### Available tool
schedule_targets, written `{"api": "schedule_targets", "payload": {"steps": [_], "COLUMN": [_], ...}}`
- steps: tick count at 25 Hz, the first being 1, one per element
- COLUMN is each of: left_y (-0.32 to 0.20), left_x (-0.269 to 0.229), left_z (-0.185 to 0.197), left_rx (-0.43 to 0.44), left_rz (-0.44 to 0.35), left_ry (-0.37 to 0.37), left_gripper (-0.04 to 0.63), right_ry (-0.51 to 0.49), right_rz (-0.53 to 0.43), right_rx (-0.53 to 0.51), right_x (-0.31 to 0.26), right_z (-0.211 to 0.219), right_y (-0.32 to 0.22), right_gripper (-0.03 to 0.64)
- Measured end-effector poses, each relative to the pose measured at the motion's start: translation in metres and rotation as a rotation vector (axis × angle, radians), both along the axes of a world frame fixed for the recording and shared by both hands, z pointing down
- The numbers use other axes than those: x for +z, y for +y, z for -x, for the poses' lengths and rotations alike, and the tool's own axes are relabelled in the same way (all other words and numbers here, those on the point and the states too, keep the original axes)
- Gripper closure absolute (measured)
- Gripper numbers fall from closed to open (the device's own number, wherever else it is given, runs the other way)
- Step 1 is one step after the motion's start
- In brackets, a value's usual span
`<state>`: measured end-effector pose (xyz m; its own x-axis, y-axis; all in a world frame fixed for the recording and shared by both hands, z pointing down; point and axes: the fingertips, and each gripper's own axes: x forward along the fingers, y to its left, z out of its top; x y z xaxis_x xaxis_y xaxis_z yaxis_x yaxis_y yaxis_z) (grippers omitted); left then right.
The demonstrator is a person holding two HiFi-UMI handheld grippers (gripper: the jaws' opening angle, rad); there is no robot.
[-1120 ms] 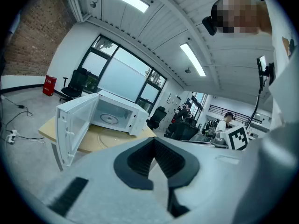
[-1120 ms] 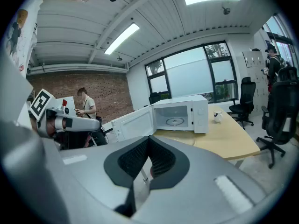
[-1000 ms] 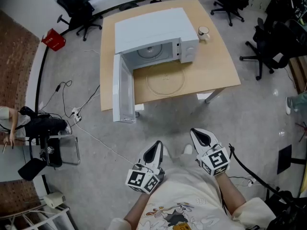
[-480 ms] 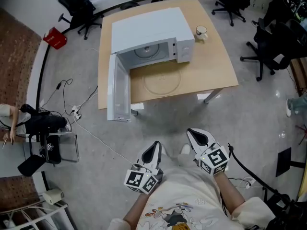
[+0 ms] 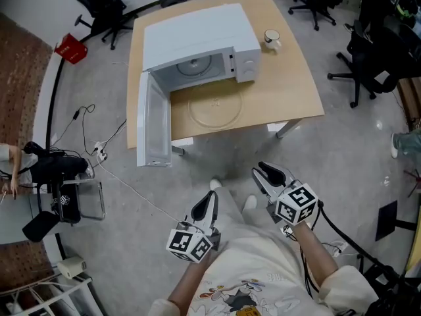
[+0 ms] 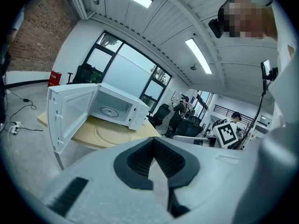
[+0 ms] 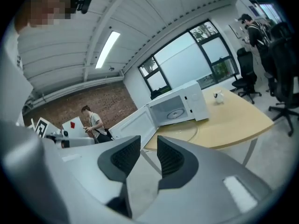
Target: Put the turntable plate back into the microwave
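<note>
The clear glass turntable plate (image 5: 215, 108) lies flat on the wooden table (image 5: 296, 91), just in front of the white microwave (image 5: 197, 35). The microwave's door (image 5: 152, 120) hangs wide open to the left, showing the bare cavity. Both grippers are held low near my body, well short of the table. My left gripper (image 5: 210, 198) is shut and empty. The jaws of my right gripper (image 5: 266, 173) are opening with nothing between them. The left gripper view shows the microwave (image 6: 110, 107) and plate (image 6: 110, 132) far ahead, as the right gripper view shows them too: microwave (image 7: 180, 107), plate (image 7: 180, 129).
A white cup (image 5: 270, 39) stands on the table right of the microwave. Black office chairs (image 5: 368, 58) ring the table's far and right sides. On the grey floor at the left are a cable (image 5: 99, 150), black gear (image 5: 59, 176) and a red box (image 5: 70, 48).
My right gripper's jaws have parted and it has rolled. Both grippers sit slightly lower in the head view, and the table has slid up and to the left.
</note>
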<state>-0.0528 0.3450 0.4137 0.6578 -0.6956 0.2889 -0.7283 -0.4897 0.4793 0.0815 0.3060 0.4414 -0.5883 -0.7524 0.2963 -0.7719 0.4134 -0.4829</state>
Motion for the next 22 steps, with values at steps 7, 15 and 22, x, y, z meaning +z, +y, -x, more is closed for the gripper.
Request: {"api": "schedule_targets", "payload": {"steps": [7, 15, 22], "left_y": [-0.098, -0.194, -0.245], "left_x": [0.006, 0.027, 0.042], "left_z": [0.012, 0.009, 0.003], "left_rx": [0.002, 0.153, 0.193], "left_rz": [-0.028, 0.057, 0.135], "left_ry": [-0.023, -0.005, 0.005], "left_gripper": [0.594, 0.594, 0.594], "right_ry": [-0.154, -0.186, -0.185], "right_rz": [0.156, 0.353, 0.501], "right_rx": [0.073, 0.149, 0.168], "right_x": [0.052, 0.127, 0.179], "right_z": [-0.019, -0.022, -0.025], "right_y": [-0.116, -0.231, -0.274], "right_gripper": [0.406, 0.368, 0.366]}}
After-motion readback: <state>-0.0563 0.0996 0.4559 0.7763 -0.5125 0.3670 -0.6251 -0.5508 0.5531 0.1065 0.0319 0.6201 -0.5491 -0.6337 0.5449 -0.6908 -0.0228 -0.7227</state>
